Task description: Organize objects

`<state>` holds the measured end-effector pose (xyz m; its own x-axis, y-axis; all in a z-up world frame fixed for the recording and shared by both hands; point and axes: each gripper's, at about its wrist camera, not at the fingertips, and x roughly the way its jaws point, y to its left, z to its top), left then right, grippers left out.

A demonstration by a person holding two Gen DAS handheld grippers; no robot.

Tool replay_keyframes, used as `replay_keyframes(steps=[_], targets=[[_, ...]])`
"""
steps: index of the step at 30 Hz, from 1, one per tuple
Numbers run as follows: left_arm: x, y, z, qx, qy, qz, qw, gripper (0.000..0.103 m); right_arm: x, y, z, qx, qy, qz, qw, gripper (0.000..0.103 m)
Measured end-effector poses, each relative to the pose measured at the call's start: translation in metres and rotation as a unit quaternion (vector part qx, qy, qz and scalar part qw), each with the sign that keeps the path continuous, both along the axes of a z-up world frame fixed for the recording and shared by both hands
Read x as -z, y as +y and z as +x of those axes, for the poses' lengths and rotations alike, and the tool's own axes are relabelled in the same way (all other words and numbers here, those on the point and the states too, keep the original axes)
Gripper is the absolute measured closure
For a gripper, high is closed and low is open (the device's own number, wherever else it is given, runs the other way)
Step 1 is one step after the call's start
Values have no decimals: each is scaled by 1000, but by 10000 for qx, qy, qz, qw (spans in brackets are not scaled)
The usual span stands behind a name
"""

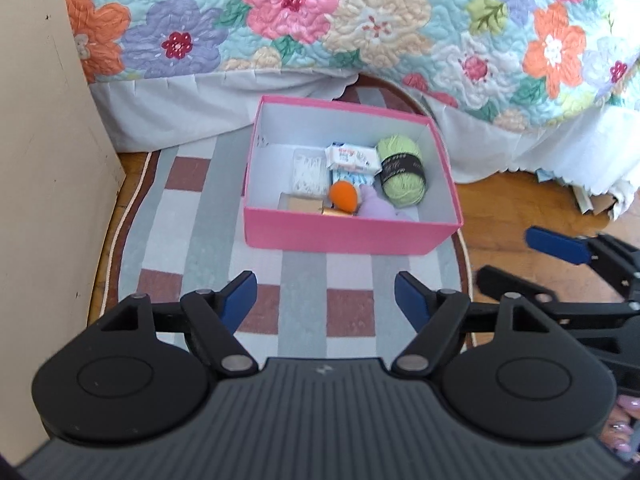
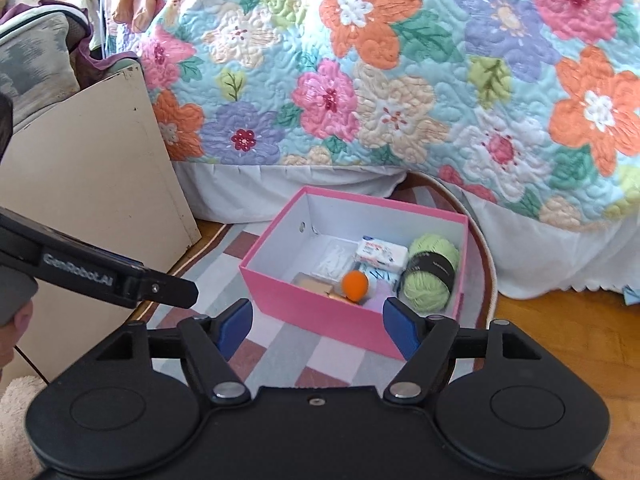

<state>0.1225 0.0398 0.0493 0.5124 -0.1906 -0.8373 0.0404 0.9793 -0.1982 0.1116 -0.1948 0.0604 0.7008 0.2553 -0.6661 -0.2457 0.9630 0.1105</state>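
An open pink box (image 1: 344, 236) (image 2: 320, 320) stands on a striped rug at the foot of a bed. Inside lie a green yarn ball (image 1: 401, 174) (image 2: 430, 272), an orange ball (image 1: 344, 197) (image 2: 355, 285), a white wipes packet (image 1: 352, 157) (image 2: 380, 254), a clear box of cotton swabs (image 1: 309, 172), a tan box (image 1: 306, 203) and a purple item (image 1: 376, 208). My left gripper (image 1: 326, 296) hangs open over the rug, short of the box, with nothing between its blue pads. My right gripper (image 2: 318, 322) is open and empty above the box's near wall.
A floral quilt (image 1: 360, 20) with a white frill hangs behind the box. A cream cabinet panel (image 1: 40, 160) stands to the left. The striped rug (image 1: 200, 220) lies on a wooden floor (image 1: 520, 208). Torn paper and cardboard (image 1: 592, 200) lie under the bed at the right.
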Motion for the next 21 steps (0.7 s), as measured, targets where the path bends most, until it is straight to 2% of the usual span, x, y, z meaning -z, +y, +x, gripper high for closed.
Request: replay_keyframes(steps=[7, 11, 12, 13, 16, 18, 21], targets=[[2, 0, -13, -60, 13, 151, 9999, 28, 0, -5, -15, 225, 171, -109, 9995, 22], [-6, -3, -24, 25, -102, 132, 9999, 28, 2, -6, -22, 365, 195, -117, 9991, 7], [-7, -3, -27, 24, -119, 139, 9998, 26, 2, -6, -24, 431, 204, -98, 9988, 7], [-9, -3, -29, 17, -139, 154, 9998, 19, 3, -7, -26, 488, 198, -106, 9986, 7], [-12, 0, -35, -48, -247, 248, 9994, 8, 3, -4, -31, 639, 204, -363, 9971, 6], [-12, 2, -38, -87, -241, 347, 9991, 6, 1, -2, -34, 707, 174, -568, 9957, 6], [-9, 3, -41, -128, -148, 471, 9987, 4, 0, -3, -38, 756, 238, -532, 9954, 6]])
